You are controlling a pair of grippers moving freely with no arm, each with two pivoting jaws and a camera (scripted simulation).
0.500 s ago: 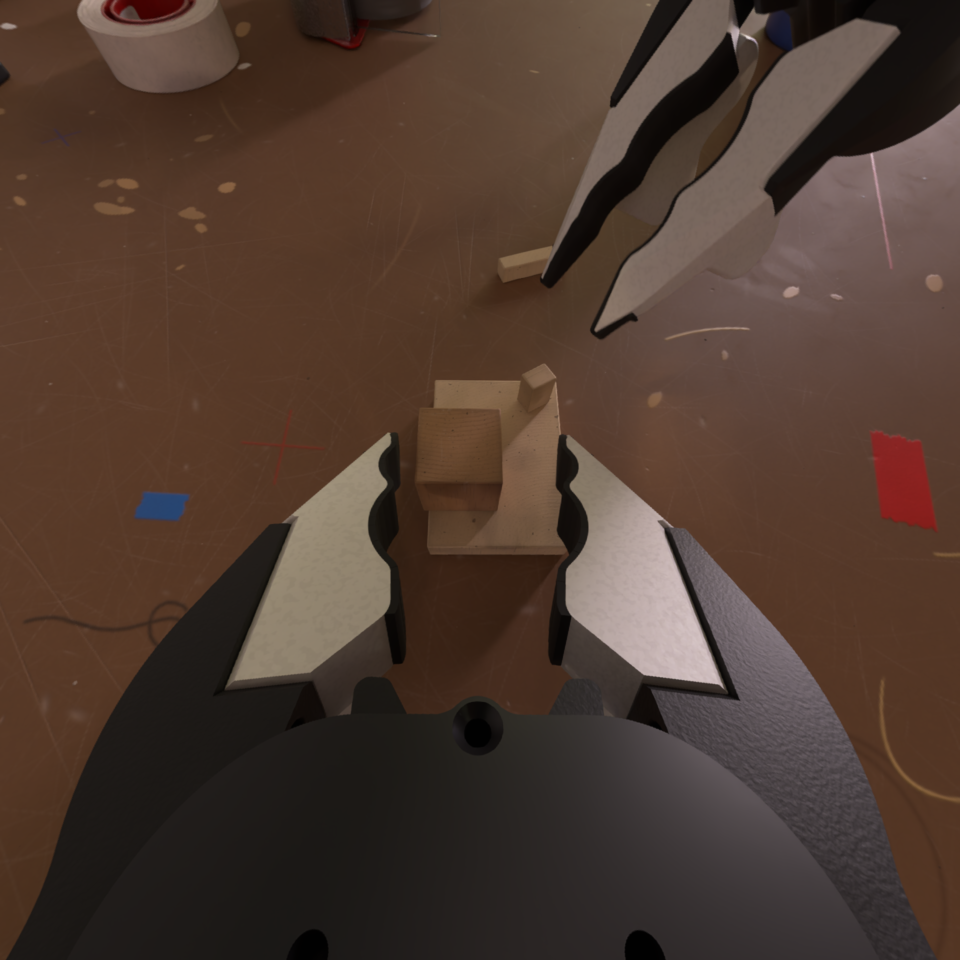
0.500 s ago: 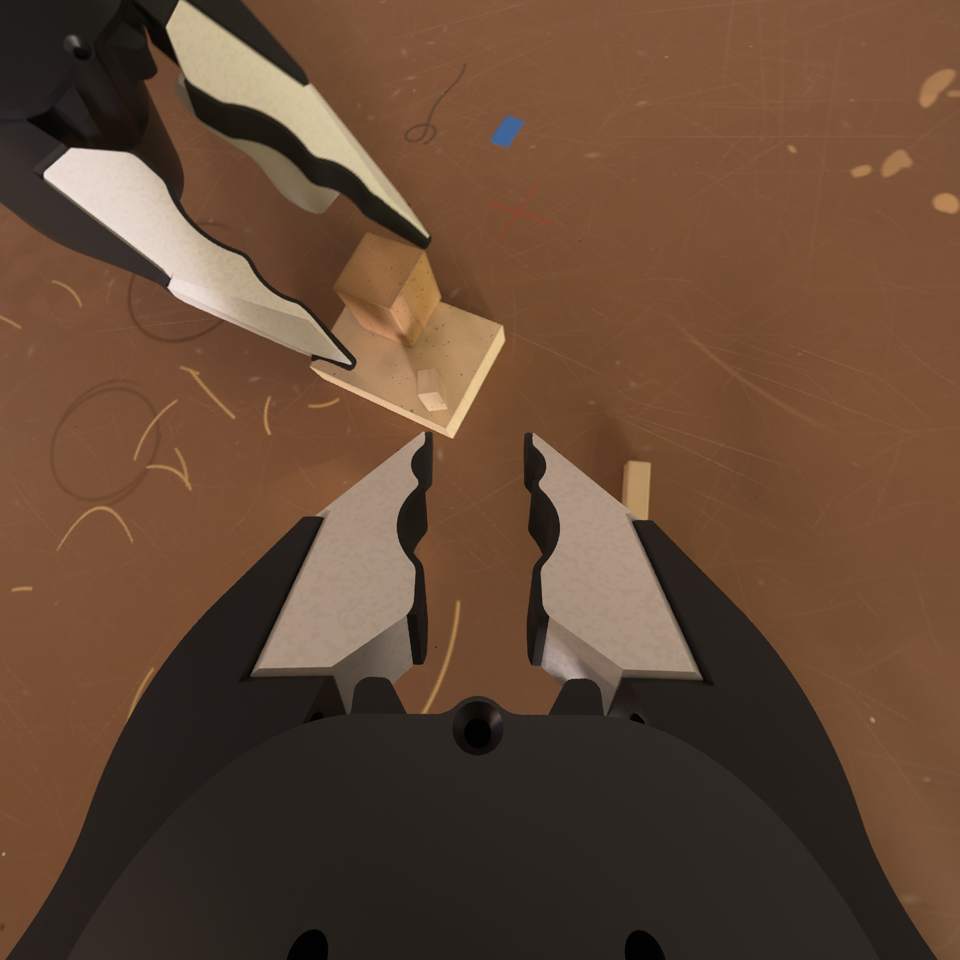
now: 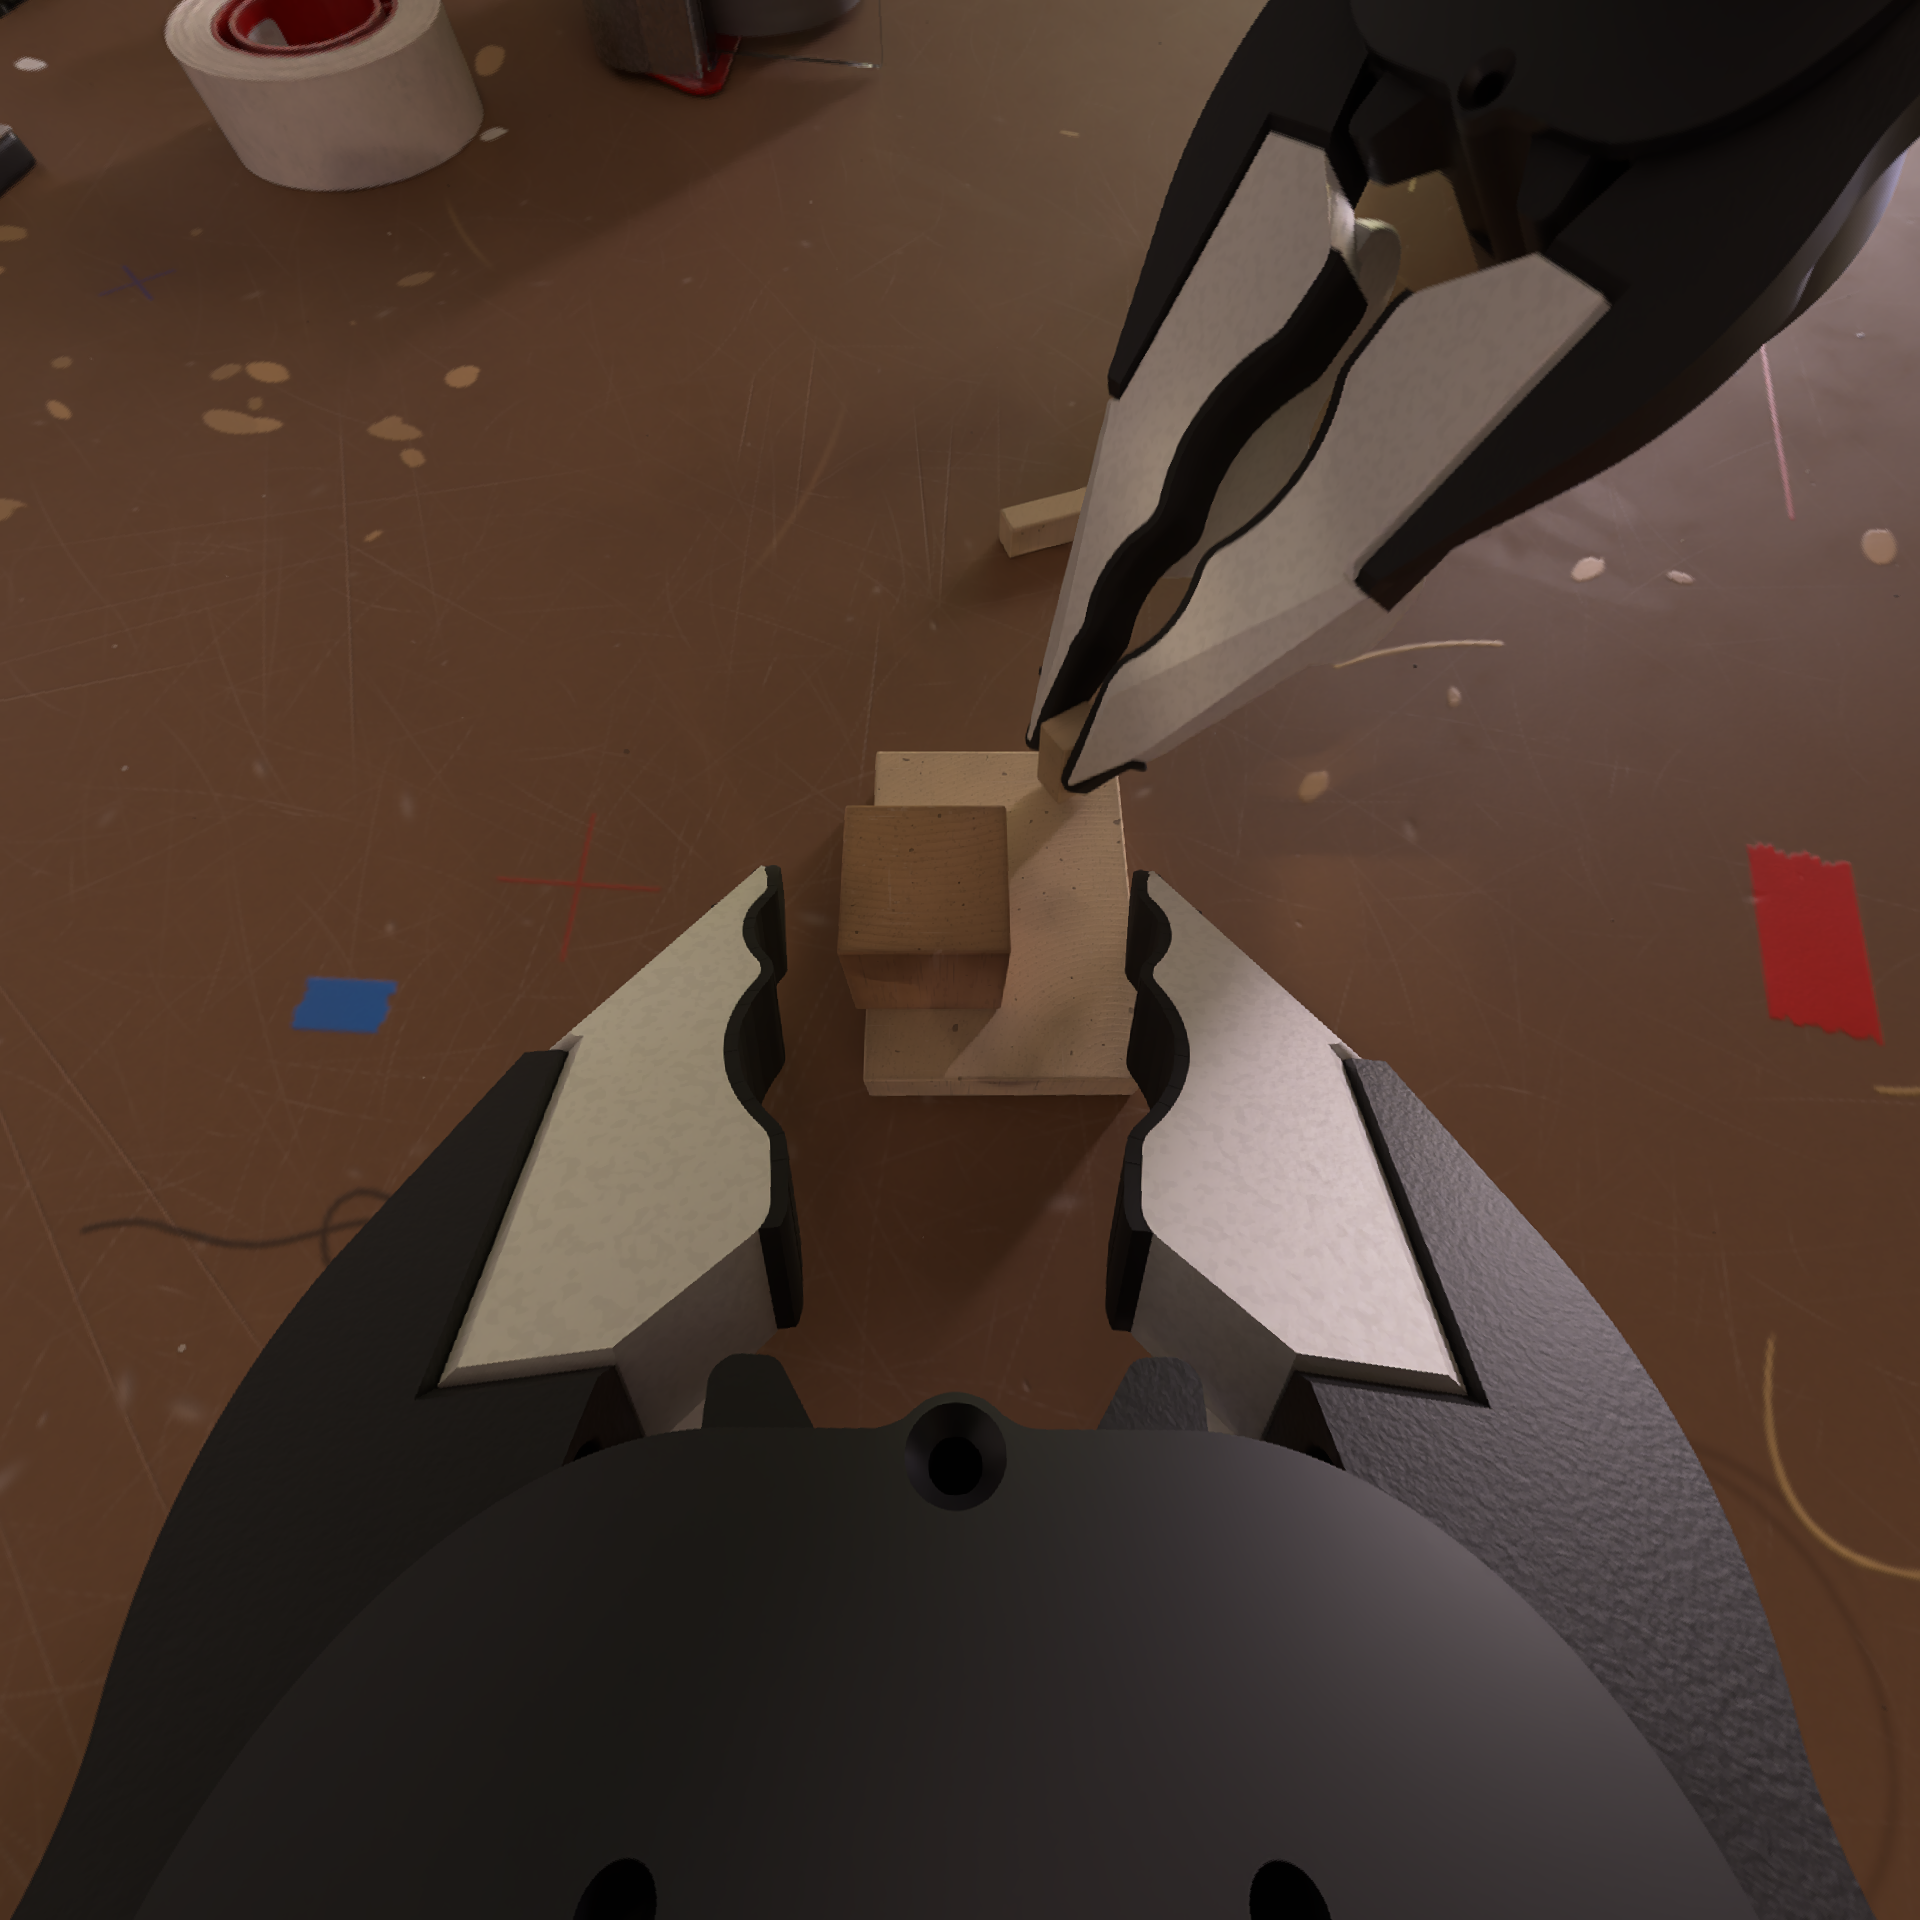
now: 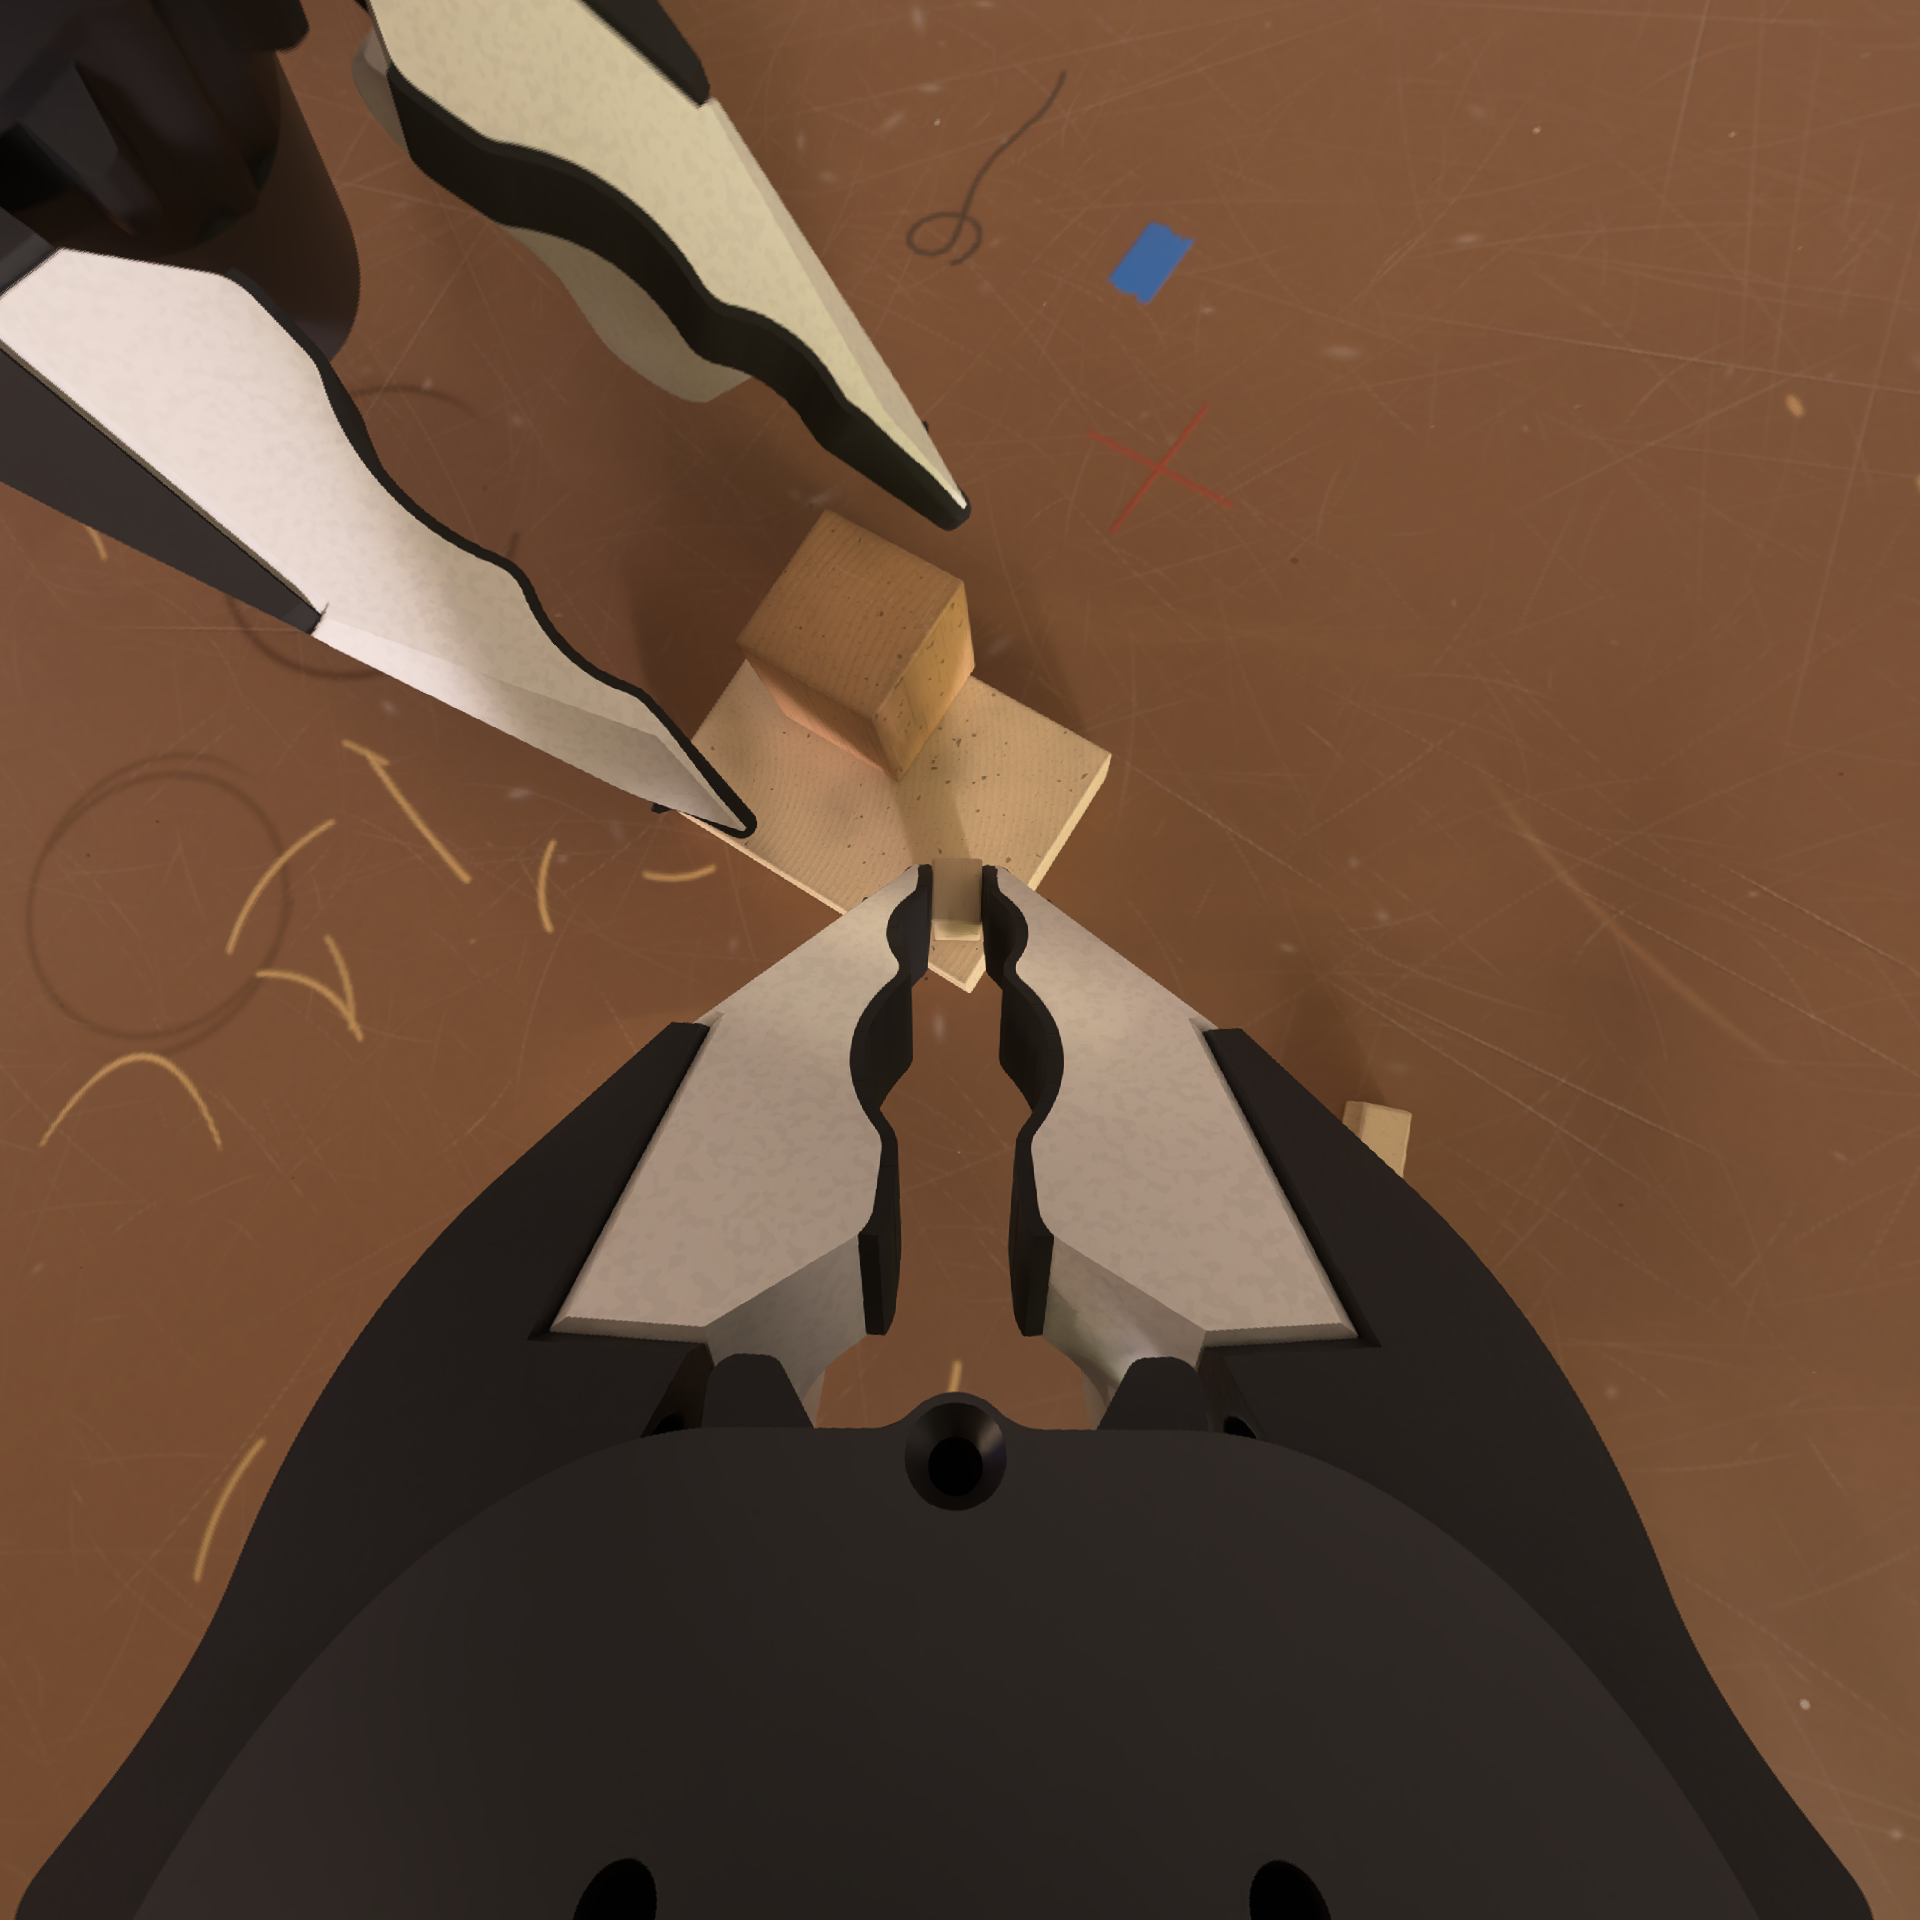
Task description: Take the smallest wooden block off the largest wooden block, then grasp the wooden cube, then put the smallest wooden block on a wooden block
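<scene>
A flat, pale largest wooden block [image 3: 1070, 966] lies on the brown table and also shows in the right wrist view [image 4: 1008, 790]. The darker wooden cube [image 3: 925, 894] stands on its left part and shows in the right wrist view [image 4: 862, 644] too. My right gripper [image 4: 957, 896] is shut on the smallest wooden block [image 4: 957, 900], at the flat block's far right corner; it shows in the left wrist view [image 3: 1062, 756] with the small block [image 3: 1054, 750] between its tips. My left gripper [image 3: 954, 888] is open, its fingers on either side of the flat block's near end.
A small wooden stick [image 3: 1039, 525] lies on the table beyond the blocks and shows in the right wrist view [image 4: 1380, 1132]. A white tape roll [image 3: 332, 94] stands at the far left. Red tape [image 3: 1813, 951] and blue tape [image 3: 343, 1006] are stuck to the table.
My right gripper has come down to the flat block's corner and shut on the smallest wooden block. My left gripper has stayed open at the flat block's near end.
</scene>
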